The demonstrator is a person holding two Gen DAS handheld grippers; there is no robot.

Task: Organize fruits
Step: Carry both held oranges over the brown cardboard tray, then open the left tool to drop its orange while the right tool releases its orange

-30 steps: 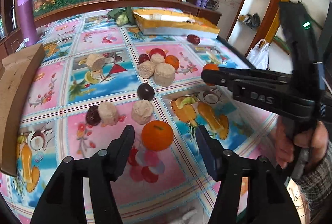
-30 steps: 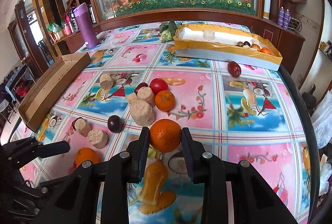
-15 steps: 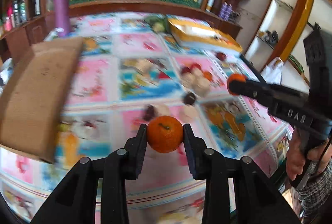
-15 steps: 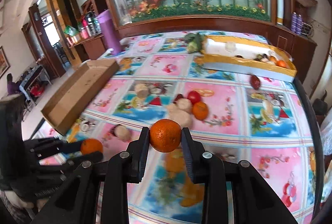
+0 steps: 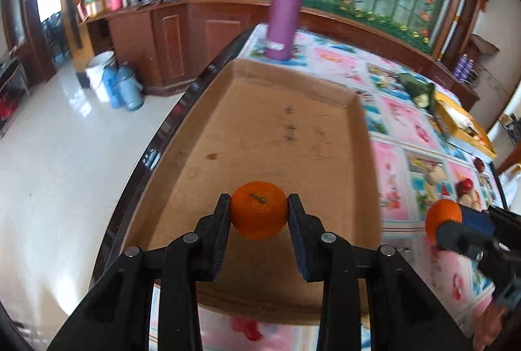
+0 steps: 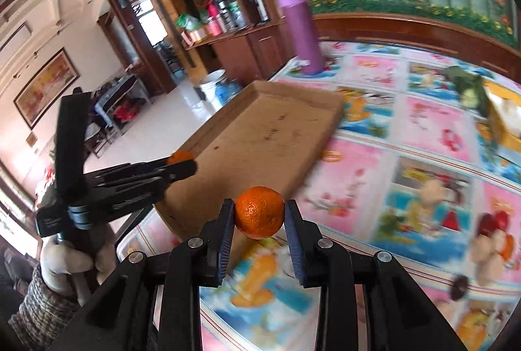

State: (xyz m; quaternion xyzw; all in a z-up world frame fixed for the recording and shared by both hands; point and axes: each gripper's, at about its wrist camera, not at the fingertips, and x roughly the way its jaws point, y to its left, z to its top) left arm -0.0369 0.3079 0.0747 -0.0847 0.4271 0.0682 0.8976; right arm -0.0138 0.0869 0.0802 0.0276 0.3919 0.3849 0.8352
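Left wrist view: the left claw (image 5: 259, 214) is clenched on an orange (image 5: 259, 214), both pads pressing its sides, and it hangs over the near part of a flat cardboard tray (image 5: 260, 129). The tray bottom is bare brown board. At 3 o'clock of this view the right claw (image 5: 438, 225) comes in from the edge with a second orange (image 5: 441, 217) gripped at its tip, over the picture-printed cloth of the worktop (image 5: 420, 126). A purple cylinder (image 5: 286, 9) stands at 12 o'clock, just behind the far wall of the tray.

Right wrist view: the right claw (image 6: 259, 214) grasps its orange (image 6: 259, 211) firmly between the two pads, above the near corner of the tray (image 6: 260, 136) and the cloth beside it. At 9 o'clock the left claw (image 6: 182, 160) is seen from the side, held by a hand (image 6: 70, 259); its orange (image 6: 180, 156) shows only a little at the tip. At 4 o'clock more fruits (image 6: 491, 240) lie blurred on the worktop (image 6: 433, 129).
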